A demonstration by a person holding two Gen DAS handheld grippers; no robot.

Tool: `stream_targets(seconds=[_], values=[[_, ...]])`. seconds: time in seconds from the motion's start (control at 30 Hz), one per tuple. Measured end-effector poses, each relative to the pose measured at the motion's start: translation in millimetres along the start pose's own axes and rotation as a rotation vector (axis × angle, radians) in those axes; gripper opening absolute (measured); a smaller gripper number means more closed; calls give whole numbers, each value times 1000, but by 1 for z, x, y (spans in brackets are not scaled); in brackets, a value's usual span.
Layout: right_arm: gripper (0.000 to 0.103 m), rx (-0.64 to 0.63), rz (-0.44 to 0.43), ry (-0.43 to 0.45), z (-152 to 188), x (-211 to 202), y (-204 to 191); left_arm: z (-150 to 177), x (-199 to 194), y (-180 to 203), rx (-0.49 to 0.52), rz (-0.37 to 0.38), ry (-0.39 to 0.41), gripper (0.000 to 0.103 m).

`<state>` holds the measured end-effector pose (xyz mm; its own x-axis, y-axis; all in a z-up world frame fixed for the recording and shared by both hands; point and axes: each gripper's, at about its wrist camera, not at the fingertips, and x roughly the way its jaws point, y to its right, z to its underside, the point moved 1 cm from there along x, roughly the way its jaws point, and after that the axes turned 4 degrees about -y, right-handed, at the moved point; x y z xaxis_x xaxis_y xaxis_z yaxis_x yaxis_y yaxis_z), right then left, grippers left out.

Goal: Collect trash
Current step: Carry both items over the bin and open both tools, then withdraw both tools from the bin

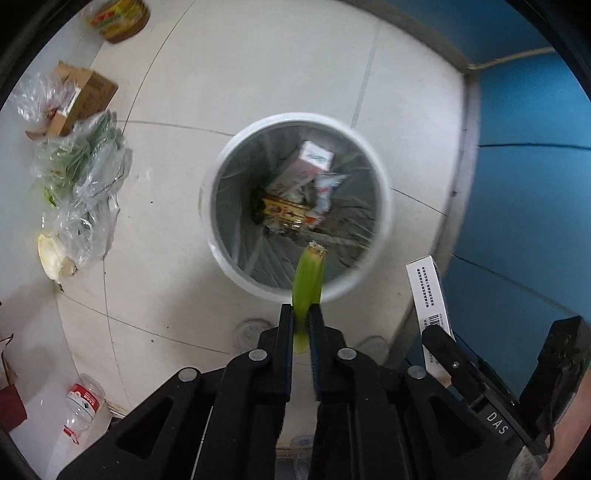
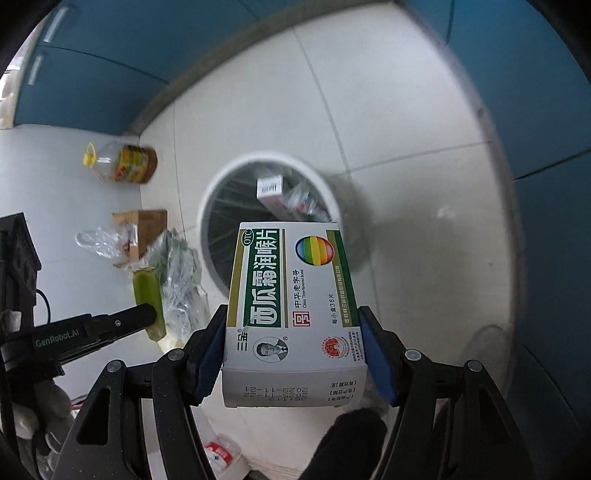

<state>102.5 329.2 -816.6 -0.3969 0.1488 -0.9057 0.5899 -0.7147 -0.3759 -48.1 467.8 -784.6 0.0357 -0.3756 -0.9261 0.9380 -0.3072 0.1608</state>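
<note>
A white round trash bin [image 1: 382, 199] with a clear liner stands on the tiled floor and holds several boxes and wrappers; it also shows in the right wrist view [image 2: 208, 199]. My left gripper [image 1: 301, 312] is shut on a green vegetable stalk [image 1: 308, 277] held above the bin's near rim. My right gripper [image 2: 291, 328] is shut on a green and white medicine box [image 2: 291, 295] held above the bin's near edge. The box [image 1: 428, 295] and right gripper also show at the right of the left wrist view. The stalk [image 2: 147, 299] shows at the left of the right wrist view.
On the floor left of the bin lie clear plastic bags with greens [image 1: 81, 162], a brown cardboard box [image 1: 83, 96], an oil bottle [image 1: 118, 18], a pale peel [image 1: 51, 254] and a plastic bottle with a red label [image 1: 83, 400]. Blue cabinets [image 1: 524, 184] stand on the right.
</note>
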Motion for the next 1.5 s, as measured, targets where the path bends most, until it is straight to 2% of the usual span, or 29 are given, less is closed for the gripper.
stream_targets(seconds=[0.1,0.13,0.17,0.2,0.23,0.3,0.33,0.4,0.5,0.57,0.73,0.83,0.97,1.03,1.17,1.37,1.5], values=[[73,13,-25,-44,-17,32,-1,-10,13,-11,-24,-4,-21,10],[75,15,-24,-53,-21,39,-3,-10,11,-13,-30,-8,-12,12],[82,15,-17,-55,-24,41,-5,-9,5,-17,-24,-18,19,15],[88,15,-14,-53,-27,42,-7,-8,0,-18,-19,-33,37,31],[89,11,-10,-50,-29,40,-6,-6,-6,-20,-15,-53,54,66],[91,-8,22,-31,-25,30,-11,-1,-22,-25,-5,-97,89,101],[97,-21,47,-21,-22,21,-13,2,-30,-26,2,-118,112,101],[103,-51,103,3,-13,0,-24,13,-52,-28,19,-169,163,101],[103,-114,209,66,4,-41,-40,37,-92,-28,40,-236,254,101],[103,-141,265,106,14,-67,-48,53,-113,-27,54,-254,294,101],[103,-199,318,209,59,-156,-74,117,-184,-9,109,-259,401,101],[103,-253,338,280,92,-219,-96,157,-227,6,144,-234,463,101],[103,-290,339,340,129,-294,-117,204,-279,24,167,-221,508,103],[103,-306,335,374,150,-337,-128,229,-308,33,172,-190,530,103],[103,-342,317,413,182,-402,-145,268,-349,46,182,-167,559,103],[103,-363,271,452,221,-464,-159,309,-399,57,160,-148,603,103],[103,-340,202,485,238,-501,-155,327,-423,64,143,-157,641,103]])
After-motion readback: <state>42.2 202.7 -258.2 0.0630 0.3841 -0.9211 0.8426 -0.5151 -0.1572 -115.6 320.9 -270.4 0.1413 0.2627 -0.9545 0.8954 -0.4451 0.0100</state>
